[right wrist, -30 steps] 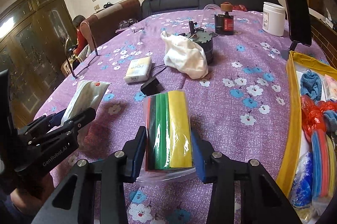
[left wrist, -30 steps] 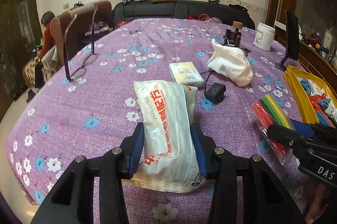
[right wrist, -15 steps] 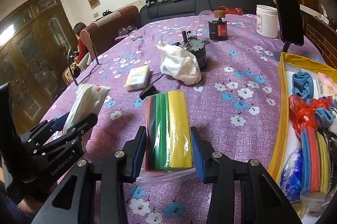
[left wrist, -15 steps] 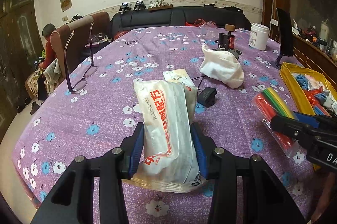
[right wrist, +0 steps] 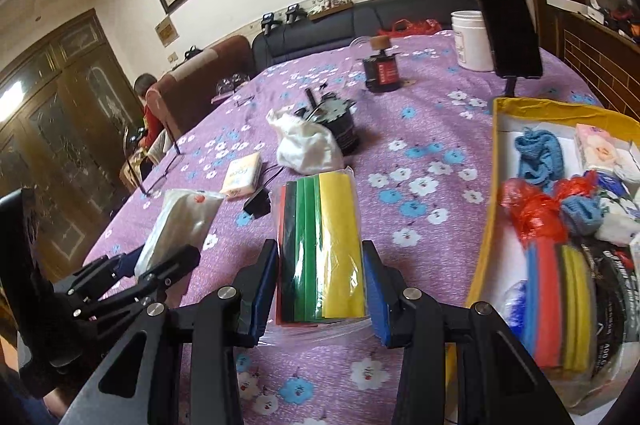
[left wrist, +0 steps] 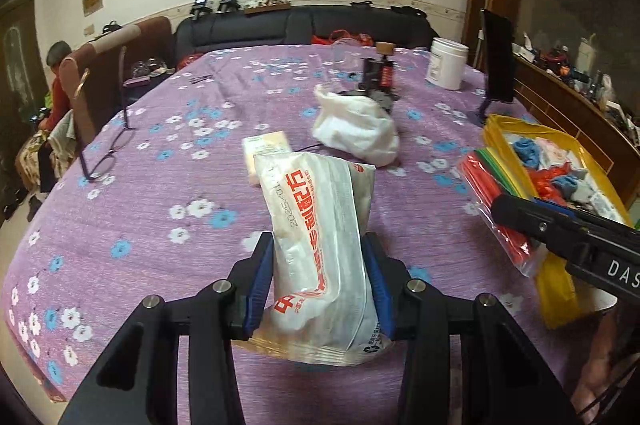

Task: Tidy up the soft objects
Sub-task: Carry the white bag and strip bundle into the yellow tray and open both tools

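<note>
1. Both grippers are loaded above the counter (left wrist: 132, 209), which is spread with a purple cloth printed with white and blue flowers. The left gripper (left wrist: 320, 281) is clamped on a soft white plastic pack printed with red characters (left wrist: 320, 225); the right gripper (right wrist: 322, 283) pinches a clear bag of flat red, green and yellow sheets (right wrist: 322, 245).

2. The step in hand looks like the carry: each pack is held clear of the cloth and headed, by all appearances, for the yellow-rimmed open box (right wrist: 494, 193) at the right edge.

3. That box is already crowded (blue knitted pieces, a crumpled red plastic bag, a floral tissue pack and a similar bundle of coloured sheets), so the next move calls for finding a bare gap, lowering each pack over the rim and only then letting go. The right gripper sits nearer the box and would sensibly go first.

4. Still lying on the cloth: a crumpled white cloth bag (left wrist: 356, 129) leaning against a dark round device, a small pale yellow tissue pack (right wrist: 242, 175), and a black plug with its cord (right wrist: 258, 203).

5. Possible snags: the two grippers travel close together and could cross, and a dark phone on a stand (right wrist: 504, 21) rises just behind the box. A pair of spectacles and a white tub lie well apart.
</note>
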Demonstrator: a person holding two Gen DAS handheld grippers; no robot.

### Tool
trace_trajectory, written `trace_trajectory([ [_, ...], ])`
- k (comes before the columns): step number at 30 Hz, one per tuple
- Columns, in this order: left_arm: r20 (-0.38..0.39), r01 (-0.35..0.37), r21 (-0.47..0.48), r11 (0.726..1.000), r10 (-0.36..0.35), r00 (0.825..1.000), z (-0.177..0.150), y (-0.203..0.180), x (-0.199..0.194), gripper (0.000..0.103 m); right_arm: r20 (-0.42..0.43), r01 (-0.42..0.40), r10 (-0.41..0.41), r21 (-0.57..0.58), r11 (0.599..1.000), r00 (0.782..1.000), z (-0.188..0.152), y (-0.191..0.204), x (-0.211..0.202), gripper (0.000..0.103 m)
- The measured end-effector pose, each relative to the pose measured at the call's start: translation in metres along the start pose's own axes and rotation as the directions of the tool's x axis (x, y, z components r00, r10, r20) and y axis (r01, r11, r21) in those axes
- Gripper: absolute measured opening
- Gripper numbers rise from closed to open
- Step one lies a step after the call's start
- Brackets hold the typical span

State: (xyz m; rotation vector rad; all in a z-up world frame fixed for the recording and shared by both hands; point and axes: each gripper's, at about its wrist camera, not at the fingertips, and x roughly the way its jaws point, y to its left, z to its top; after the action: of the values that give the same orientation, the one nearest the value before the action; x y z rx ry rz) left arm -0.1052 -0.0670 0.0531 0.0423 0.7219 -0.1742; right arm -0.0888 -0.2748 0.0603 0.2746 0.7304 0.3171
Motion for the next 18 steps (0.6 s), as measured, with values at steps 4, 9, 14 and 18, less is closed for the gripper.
trace_trajectory([
  [4, -0.012, 0.047, 0.012, 0.999, -0.047, 0.999, 0.008, -0.017, 0.001, 0.043, 0.029, 0.002, -0.003, 0.031, 1.000, 1.000, 0.004, -0.014, -0.012, 0.044],
  [9, -0.014, 0.100, 0.040, 0.994, -0.100, 0.995, 0.019, -0.044, 0.000, 0.043, 0.060, 0.005, -0.008, 0.062, 0.998, 0.998, 0.009, -0.032, -0.026, 0.044],
  [14, -0.032, 0.156, 0.061, 0.986, -0.155, 0.987, 0.026, -0.070, 0.002, 0.043, 0.091, 0.019, -0.028, 0.103, 0.994, 0.995, 0.013, -0.052, -0.039, 0.044],
  [18, -0.048, 0.183, 0.089, 0.979, -0.179, 0.983, 0.028, -0.090, 0.005, 0.043, 0.112, 0.032, -0.046, 0.128, 0.991, 0.993, 0.015, -0.067, -0.049, 0.044],
])
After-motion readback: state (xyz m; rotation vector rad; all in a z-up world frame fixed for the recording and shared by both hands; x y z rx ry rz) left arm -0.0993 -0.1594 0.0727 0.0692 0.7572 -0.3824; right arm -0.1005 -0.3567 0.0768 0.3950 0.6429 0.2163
